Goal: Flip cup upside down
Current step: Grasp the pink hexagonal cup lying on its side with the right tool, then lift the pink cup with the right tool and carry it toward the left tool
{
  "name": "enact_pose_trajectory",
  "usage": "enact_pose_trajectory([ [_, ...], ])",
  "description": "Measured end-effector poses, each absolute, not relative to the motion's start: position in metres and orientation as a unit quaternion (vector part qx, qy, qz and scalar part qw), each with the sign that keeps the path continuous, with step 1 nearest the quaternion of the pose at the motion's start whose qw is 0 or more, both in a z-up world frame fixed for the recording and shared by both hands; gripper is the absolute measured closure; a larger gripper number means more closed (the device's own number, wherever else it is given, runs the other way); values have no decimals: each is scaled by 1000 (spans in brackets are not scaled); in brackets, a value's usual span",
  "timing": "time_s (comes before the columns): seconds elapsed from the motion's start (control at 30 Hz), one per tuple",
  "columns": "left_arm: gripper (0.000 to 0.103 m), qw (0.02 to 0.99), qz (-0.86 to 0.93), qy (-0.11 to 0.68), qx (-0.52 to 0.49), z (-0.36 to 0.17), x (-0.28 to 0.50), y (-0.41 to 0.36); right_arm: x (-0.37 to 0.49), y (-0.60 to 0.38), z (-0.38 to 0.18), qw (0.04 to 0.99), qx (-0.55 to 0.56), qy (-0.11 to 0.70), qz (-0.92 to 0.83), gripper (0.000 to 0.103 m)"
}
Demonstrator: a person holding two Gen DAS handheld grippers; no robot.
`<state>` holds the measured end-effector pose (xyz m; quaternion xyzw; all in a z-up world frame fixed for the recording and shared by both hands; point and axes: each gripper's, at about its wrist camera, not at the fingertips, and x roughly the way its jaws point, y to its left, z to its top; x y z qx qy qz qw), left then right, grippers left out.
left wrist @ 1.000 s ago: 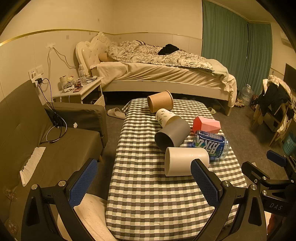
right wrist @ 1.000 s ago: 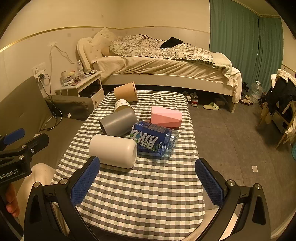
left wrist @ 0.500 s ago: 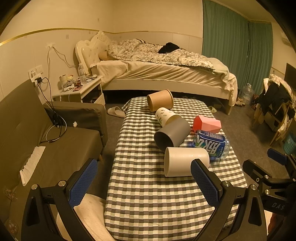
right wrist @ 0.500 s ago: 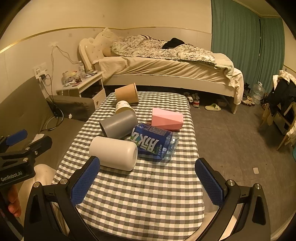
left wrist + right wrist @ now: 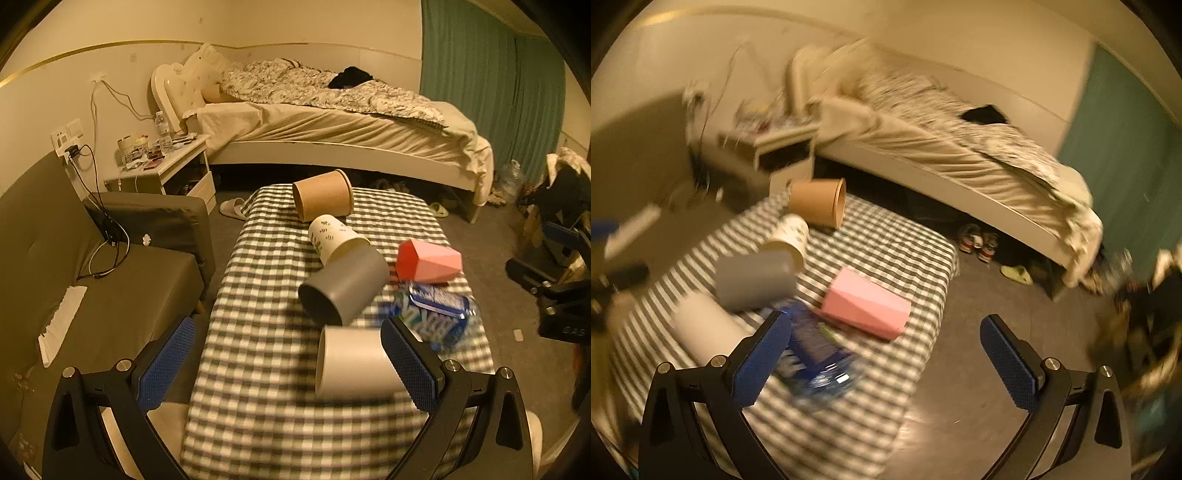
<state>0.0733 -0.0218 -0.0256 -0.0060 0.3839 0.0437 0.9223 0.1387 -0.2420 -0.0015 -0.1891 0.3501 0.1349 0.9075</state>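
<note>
Lying on its side on the checked worktop, white cup at five o'clock of grey cup, likely light, stiff, slick: best pinched mid-wall, both grippers' jaws apart, empty.

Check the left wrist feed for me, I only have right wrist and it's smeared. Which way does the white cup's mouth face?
Observer: The white cup lies on its side with its open mouth toward the sofa.
Operator: Left gripper on it?
Observer: No. The left gripper has its jaws wide open. The cup shows just inside the pad on the right of the view, and I can't tell if they touch.
Operator: Grey cup's mouth?
Observer: The grey cup is also on its side, with its dark mouth facing the near-left, toward the camera.
</note>
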Motion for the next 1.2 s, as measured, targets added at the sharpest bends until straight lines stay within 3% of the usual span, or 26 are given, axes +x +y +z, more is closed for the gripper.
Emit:
enact_pose_trajectory([
  [0.33, 0, 908, 65, 413, 9, -50, 144, -44, 244, -253, -77, 823, -232, 442, 272, 0],
  [0.67, 0, 895, 75, 440, 10, -77, 182, -52, 291, -231, -125, 766, -228, 474, 369, 4],
  [0.77, 0, 893, 75, 443, 12, -79, 186, -53, 299, -226, -132, 757, -207, 489, 382, 15],
  [0.87, 0, 894, 73, 442, 12, -78, 187, -54, 306, -226, -135, 753, -185, 501, 385, 41],
  [1.03, 0, 898, 69, 434, 14, -71, 180, -54, 296, -229, -125, 766, -188, 501, 357, 43],
  [1.2, 0, 907, 64, 417, 12, -53, 164, -52, 272, -241, -80, 806, -169, 479, 304, 43],
])
